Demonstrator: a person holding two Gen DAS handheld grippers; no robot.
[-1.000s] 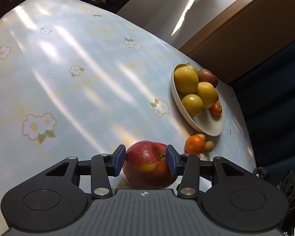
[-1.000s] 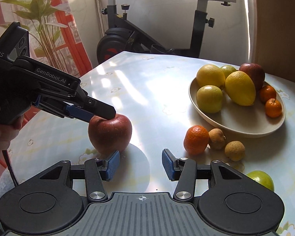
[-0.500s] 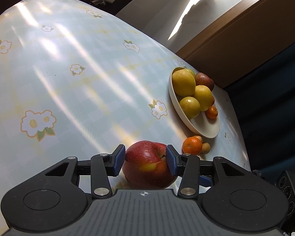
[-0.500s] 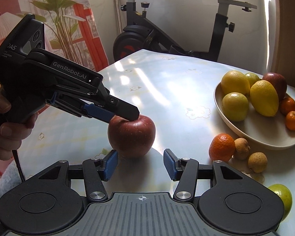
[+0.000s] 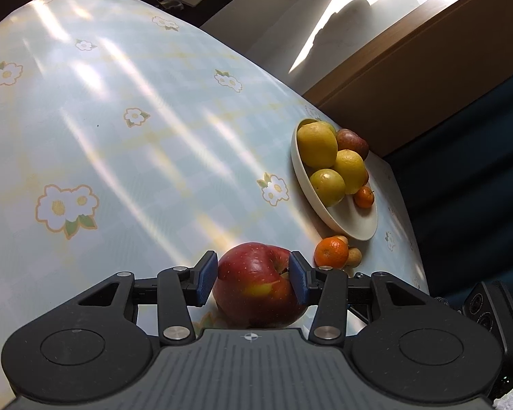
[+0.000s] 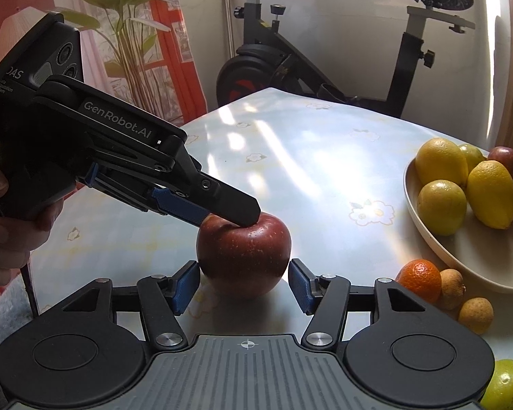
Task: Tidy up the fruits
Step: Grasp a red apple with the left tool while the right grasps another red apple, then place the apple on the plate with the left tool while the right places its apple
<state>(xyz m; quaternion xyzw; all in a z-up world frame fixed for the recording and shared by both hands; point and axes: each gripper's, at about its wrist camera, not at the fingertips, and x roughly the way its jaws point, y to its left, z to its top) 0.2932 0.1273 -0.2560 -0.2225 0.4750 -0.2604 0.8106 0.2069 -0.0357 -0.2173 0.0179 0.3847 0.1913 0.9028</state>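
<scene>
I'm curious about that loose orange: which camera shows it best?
The right wrist view: the orange sits near, unblocked, beside the bowl. In the left wrist view it is smaller, behind the left gripper holding the apple.

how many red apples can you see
2. One red apple sits on the table, clamped by the left hand-held gripper. The other apple is at the back of the bowl; more may hide behind the lemons.

The hand-held gripper [image 5: 253,282] clamps a red apple [image 5: 256,287] between its blue pads. Ahead to its right on the desk [image 5: 119,143], a mandarin [image 5: 331,252] lies beside a fruit-filled bowl [image 5: 345,220].
</scene>
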